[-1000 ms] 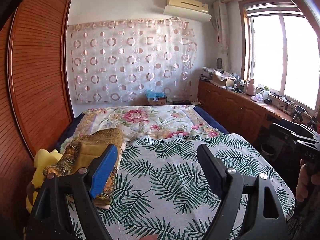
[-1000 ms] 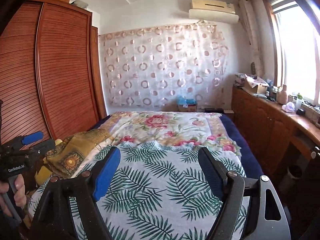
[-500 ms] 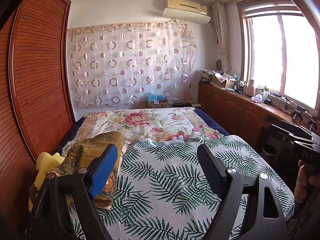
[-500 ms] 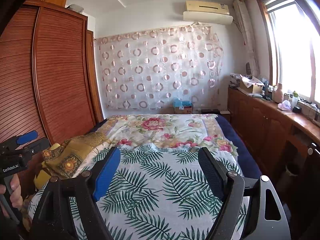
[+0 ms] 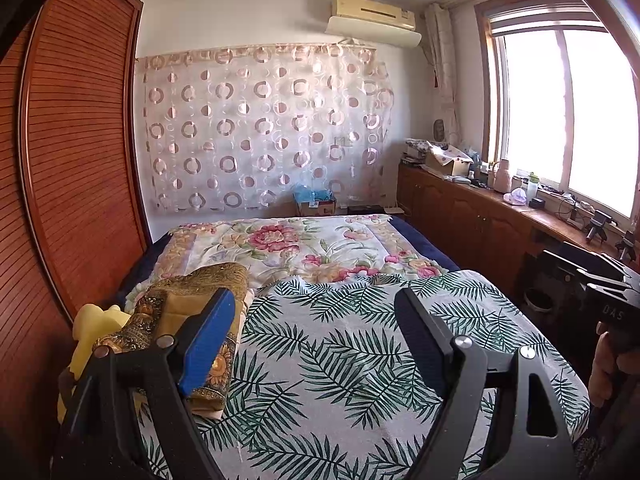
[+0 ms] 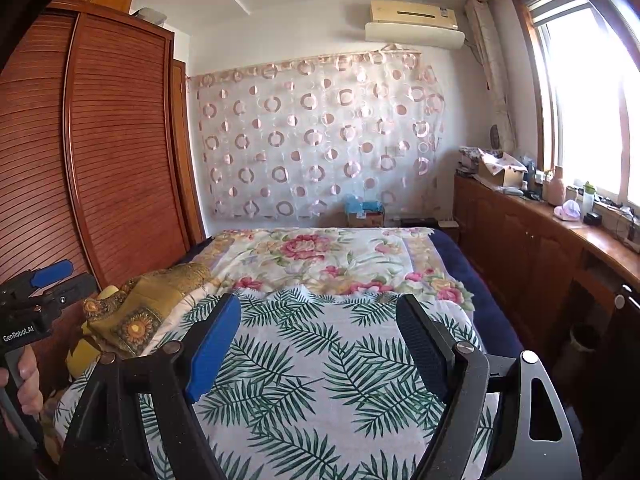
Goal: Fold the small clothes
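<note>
Both the left gripper [image 5: 316, 320] and right gripper [image 6: 320, 324] hover with jaws apart, empty, above the palm-leaf sheet [image 5: 360, 344]. The folded gold sunflower-print cloth [image 5: 188, 304] lies at the bed's left edge, long axis running toward the curtain [image 5: 260, 128].

Empty left tongs [image 5: 316, 332] (jaws wide) above palm-leaf sheet [image 5: 360, 360]
</note>
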A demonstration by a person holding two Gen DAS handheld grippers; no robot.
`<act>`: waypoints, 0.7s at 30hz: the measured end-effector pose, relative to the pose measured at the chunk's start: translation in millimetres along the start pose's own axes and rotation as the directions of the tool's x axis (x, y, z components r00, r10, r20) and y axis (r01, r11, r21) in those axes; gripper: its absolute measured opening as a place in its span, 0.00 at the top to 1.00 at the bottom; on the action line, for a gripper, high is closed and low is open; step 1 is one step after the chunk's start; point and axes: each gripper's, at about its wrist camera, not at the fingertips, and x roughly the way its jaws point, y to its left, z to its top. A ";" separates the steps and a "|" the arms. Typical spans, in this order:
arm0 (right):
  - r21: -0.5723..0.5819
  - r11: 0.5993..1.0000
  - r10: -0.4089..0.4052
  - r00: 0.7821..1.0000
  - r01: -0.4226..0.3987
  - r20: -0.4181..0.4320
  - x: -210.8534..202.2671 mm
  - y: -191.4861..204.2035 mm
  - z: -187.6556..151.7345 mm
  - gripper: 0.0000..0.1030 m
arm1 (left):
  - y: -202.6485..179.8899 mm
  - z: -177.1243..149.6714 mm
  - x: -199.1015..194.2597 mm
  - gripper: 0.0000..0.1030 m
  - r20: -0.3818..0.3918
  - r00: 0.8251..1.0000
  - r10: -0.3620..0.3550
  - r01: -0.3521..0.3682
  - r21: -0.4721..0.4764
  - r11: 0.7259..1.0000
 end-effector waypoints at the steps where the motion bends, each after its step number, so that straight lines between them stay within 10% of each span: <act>1: 0.000 1.000 0.000 1.000 0.000 -0.001 0.3 -1.1 0.5 0.21 | -0.1 0.0 0.0 0.20 0.000 1.000 0.000 0.000 0.000 1.000; 21: -0.010 1.000 0.001 1.000 -0.001 -0.004 0.0 -9.0 3.3 0.21 | 0.3 -0.3 -1.0 0.20 0.006 1.000 -0.003 0.003 0.000 1.000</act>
